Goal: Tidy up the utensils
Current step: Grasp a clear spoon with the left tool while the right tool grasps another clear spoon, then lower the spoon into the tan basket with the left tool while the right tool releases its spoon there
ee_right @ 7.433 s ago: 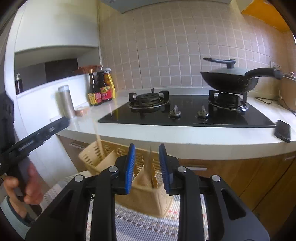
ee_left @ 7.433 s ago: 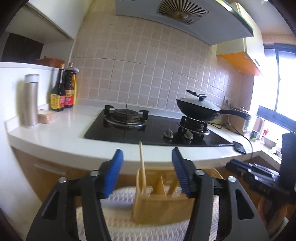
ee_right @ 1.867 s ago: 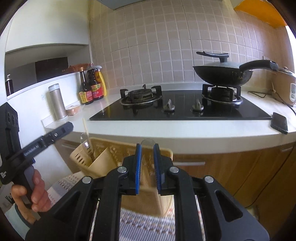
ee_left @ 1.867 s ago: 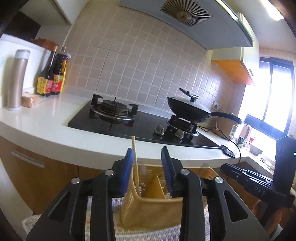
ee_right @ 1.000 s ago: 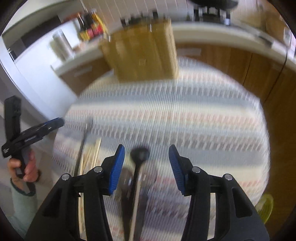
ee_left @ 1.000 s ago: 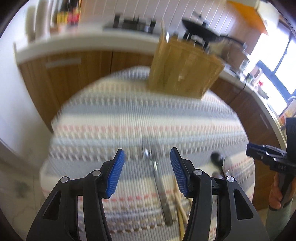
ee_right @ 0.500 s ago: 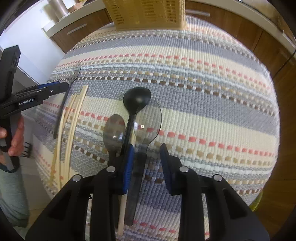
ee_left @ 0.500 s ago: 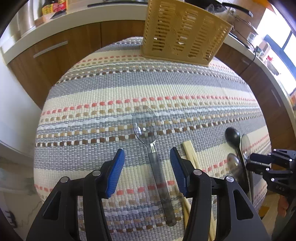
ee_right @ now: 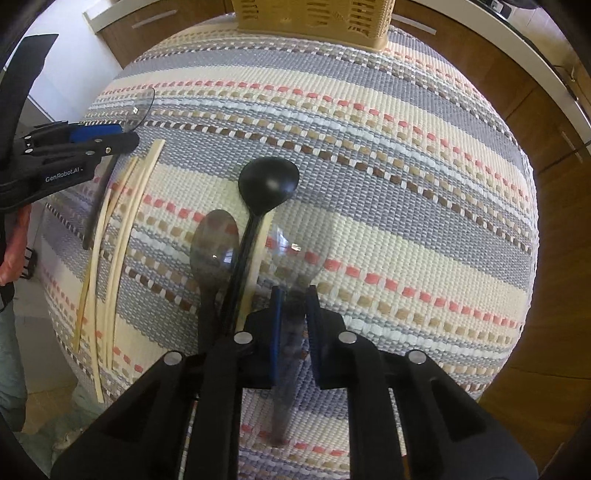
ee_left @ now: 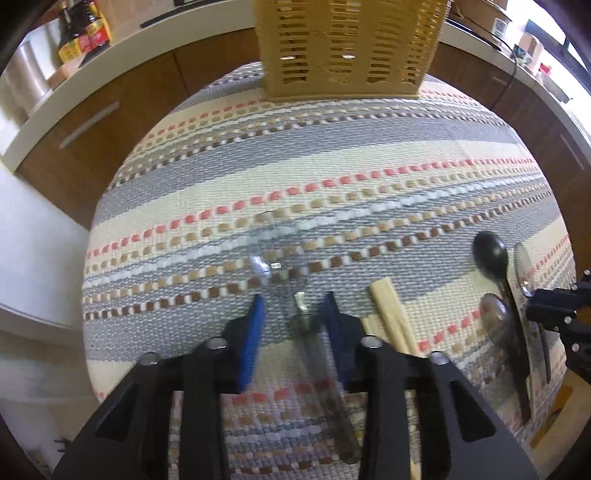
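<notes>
A tan slotted utensil basket [ee_left: 349, 44] stands at the far edge of the striped woven mat [ee_left: 369, 155]. My left gripper [ee_left: 295, 314] is open low over the mat, its jaws either side of the neck of a clear plastic spoon [ee_left: 277, 254]. My right gripper [ee_right: 293, 295] has its jaws closed in around the handle of another clear spoon [ee_right: 299, 247]. Beside it lie a black ladle spoon [ee_right: 267, 181] and a smoky grey spoon [ee_right: 214, 243]. Pale chopsticks [ee_right: 122, 206] lie between the two grippers.
The mat covers a small round table in front of a white kitchen counter [ee_left: 110, 51] with wooden cabinet doors [ee_left: 92, 110]. Sauce bottles [ee_left: 83, 33] stand on the counter at the far left. The mat's edges fall away on all sides.
Both grippers have dropped closer to the mat. The left jaws now straddle the clear spoon's neck. The right jaws have narrowed onto the other clear spoon's handle.
</notes>
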`<state>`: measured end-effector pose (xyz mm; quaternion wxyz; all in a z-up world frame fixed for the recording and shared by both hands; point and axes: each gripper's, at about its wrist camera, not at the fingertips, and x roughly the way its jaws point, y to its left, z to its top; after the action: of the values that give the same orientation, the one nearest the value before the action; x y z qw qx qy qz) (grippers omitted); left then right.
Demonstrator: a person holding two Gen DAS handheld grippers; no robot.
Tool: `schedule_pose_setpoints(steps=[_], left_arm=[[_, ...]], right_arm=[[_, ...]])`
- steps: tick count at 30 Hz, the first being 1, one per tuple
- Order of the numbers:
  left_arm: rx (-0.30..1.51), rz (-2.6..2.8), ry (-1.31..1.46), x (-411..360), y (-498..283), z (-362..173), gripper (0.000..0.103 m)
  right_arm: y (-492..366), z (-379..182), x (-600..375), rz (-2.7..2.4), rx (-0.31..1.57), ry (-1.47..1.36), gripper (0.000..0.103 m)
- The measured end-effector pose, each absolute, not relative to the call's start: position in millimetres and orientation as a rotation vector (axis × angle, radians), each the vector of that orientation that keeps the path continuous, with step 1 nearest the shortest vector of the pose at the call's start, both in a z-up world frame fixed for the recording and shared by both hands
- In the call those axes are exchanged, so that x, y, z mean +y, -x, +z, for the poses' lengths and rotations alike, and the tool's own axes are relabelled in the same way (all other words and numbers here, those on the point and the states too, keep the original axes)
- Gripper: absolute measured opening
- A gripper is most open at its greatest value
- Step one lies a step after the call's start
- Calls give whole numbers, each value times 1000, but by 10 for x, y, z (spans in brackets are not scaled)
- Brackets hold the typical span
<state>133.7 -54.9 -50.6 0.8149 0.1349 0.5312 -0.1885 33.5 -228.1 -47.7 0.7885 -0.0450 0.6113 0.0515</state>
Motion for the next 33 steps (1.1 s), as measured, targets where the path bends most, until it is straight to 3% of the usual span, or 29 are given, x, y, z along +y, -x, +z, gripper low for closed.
schedule_pose_setpoints(steps=[4, 14, 27, 33], left_arm=[[1114, -412, -330, -640, -1294, -503, 10], [1040, -472, -238, -560, -1239, -307, 10], [575, -582, -36, -567, -1296, 1246, 10], [429, -602, 6, -771, -1505, 1637, 10]], right_arm=[[-363, -433, -2365, 124, 1324, 81, 11], [-259, -269, -2554, 161, 1262, 46, 10], [-532, 988, -2606, 238, 867, 23, 10], [-870, 1502, -2728, 238, 685, 1, 10]])
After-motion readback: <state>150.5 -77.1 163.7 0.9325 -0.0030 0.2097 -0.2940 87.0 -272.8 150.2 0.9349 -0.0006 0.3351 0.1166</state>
